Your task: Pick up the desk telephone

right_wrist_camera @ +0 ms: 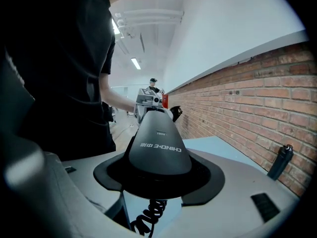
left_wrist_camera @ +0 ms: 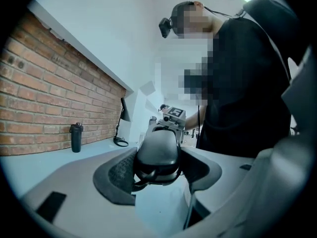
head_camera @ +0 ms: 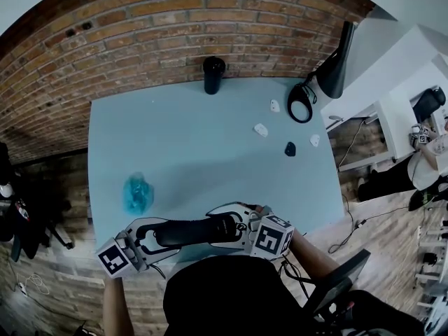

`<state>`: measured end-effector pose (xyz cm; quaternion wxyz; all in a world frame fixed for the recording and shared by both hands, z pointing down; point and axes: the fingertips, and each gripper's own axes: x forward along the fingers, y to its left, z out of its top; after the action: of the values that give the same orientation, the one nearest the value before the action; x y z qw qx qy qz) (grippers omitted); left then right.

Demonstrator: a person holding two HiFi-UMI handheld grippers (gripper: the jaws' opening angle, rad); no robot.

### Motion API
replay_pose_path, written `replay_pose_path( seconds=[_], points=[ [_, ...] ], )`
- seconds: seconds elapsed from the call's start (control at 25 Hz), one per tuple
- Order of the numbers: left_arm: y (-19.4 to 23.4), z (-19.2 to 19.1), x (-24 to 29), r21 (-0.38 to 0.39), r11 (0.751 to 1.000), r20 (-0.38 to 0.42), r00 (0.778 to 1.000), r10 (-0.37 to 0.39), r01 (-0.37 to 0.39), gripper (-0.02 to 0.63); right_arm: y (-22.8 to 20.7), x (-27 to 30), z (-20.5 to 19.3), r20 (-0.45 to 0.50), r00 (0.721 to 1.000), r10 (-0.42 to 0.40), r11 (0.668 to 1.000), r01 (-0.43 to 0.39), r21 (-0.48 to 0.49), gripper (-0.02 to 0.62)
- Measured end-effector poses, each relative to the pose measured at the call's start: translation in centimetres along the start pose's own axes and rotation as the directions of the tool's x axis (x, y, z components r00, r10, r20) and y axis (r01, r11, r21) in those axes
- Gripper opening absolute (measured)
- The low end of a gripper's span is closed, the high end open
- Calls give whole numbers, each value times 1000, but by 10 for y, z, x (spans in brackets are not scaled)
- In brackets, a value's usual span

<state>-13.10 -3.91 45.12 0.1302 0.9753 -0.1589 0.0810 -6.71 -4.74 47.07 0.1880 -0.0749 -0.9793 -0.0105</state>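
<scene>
The black desk telephone (head_camera: 196,231) hangs level above the near edge of the pale blue table (head_camera: 196,145), clear of its top. My left gripper (head_camera: 157,235) is shut on its left end and my right gripper (head_camera: 241,228) on its right end. In the left gripper view the telephone (left_wrist_camera: 157,152) runs away from the camera between the dark pads (left_wrist_camera: 116,175) of the left gripper (left_wrist_camera: 158,175). Seen from the right gripper (right_wrist_camera: 158,178), the telephone (right_wrist_camera: 159,150) shows white print. A coiled cord (right_wrist_camera: 148,217) dangles beneath it.
A black tumbler (head_camera: 213,74) stands at the table's far edge by the brick wall. A black desk lamp (head_camera: 329,68) leans over the far right corner. Small white pieces (head_camera: 260,129) and a small black one (head_camera: 290,148) lie at the right. A blue crumpled thing (head_camera: 138,193) lies at the left.
</scene>
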Motion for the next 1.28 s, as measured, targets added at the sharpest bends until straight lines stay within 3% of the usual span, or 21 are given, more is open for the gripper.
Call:
replay_pose_path(
  seconds=[0.4,0.84,1.04,1.28],
  points=[
    [-5,38,-7,5,997,108,991,-80,80,291,-5,-6,30,62,998,-9,1000,9,8,295],
    [-3,80,-22,131,989,152,985,-84,65,291,-18,-19,78,78,996,-33,993,41,-113,296],
    [1,97,-36,119,990,239,966,-100,73,291,-22,-15,98,132,991,-22,994,36,-103,295],
    [-9,103,-39,105,992,283,954,-99,72,291,-12,-19,110,188,982,4,997,9,-72,295]
  ],
)
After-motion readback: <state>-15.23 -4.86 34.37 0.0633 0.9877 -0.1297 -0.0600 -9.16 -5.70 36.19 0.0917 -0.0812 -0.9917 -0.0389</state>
